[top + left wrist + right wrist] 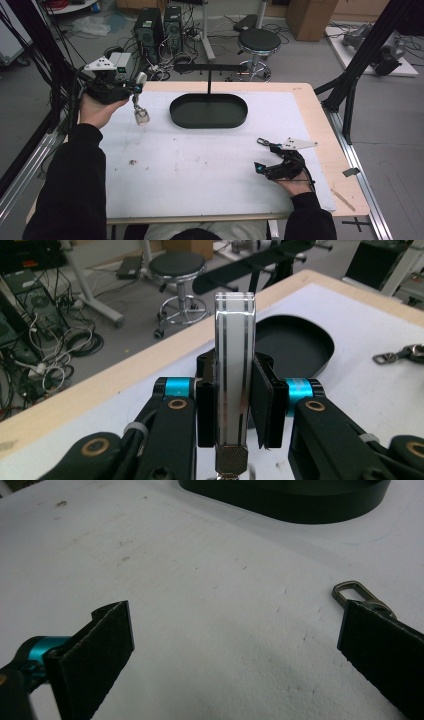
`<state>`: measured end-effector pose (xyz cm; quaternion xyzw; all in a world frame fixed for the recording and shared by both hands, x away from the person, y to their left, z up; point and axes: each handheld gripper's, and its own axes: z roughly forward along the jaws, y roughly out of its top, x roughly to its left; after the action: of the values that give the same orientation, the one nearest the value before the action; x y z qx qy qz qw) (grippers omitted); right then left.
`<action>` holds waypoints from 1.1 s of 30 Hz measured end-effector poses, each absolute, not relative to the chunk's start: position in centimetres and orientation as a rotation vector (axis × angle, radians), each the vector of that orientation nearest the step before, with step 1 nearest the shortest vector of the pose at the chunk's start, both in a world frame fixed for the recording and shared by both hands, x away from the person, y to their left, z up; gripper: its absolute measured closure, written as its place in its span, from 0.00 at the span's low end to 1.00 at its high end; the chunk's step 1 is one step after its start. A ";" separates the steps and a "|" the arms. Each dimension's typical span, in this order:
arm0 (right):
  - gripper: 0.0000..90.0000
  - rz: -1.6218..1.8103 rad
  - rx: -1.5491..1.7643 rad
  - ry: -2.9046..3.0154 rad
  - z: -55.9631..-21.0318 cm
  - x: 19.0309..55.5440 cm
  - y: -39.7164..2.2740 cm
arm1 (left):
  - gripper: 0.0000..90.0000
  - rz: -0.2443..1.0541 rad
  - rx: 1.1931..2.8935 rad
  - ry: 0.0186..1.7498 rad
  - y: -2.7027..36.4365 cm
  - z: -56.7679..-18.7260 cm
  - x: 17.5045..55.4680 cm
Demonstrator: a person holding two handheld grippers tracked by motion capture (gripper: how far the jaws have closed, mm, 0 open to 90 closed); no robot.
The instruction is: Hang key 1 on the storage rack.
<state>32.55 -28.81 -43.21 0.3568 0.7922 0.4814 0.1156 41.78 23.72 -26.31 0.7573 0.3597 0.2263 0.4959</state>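
My left gripper (136, 88) is raised above the table's far left corner, shut on a clear rectangular bar (235, 355) with a knurled metal end. In the left gripper view (235, 395) both pads press the bar's sides, and it stands upright between them. A small clear tag (141, 116) dangles below it on a short link. My right gripper (265, 157) rests low at the table's right, open, with nothing between its jaws (235, 630). A metal snap hook (357, 594) lies on the mat just past its far jaw, and it lies flat in the high view (263, 142).
A black oval tray (208, 123) sits at the far middle of the white mat, with a black T-shaped stand (209, 67) rising behind it. Beyond the table edge are a stool (258, 41), computer towers and cables. A black frame post (350, 95) stands at the right.
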 end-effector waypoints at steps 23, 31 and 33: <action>0.01 1.438 1.024 2.331 -43.1 32.5 -28.8 | 0.83 0.546 1.884 0.856 17.7 -25.5 45.4; 0.01 1.446 1.021 2.329 -43.1 32.5 -28.8 | 0.83 0.549 1.873 0.870 17.1 -24.9 46.6; 0.01 1.443 1.020 2.331 -43.1 32.5 -28.8 | 0.83 0.547 1.872 0.869 17.0 -24.9 47.0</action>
<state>32.49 -28.79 -43.11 0.3467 0.7921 0.4906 0.1080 46.97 17.00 -24.88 0.7682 0.3564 0.2243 0.4823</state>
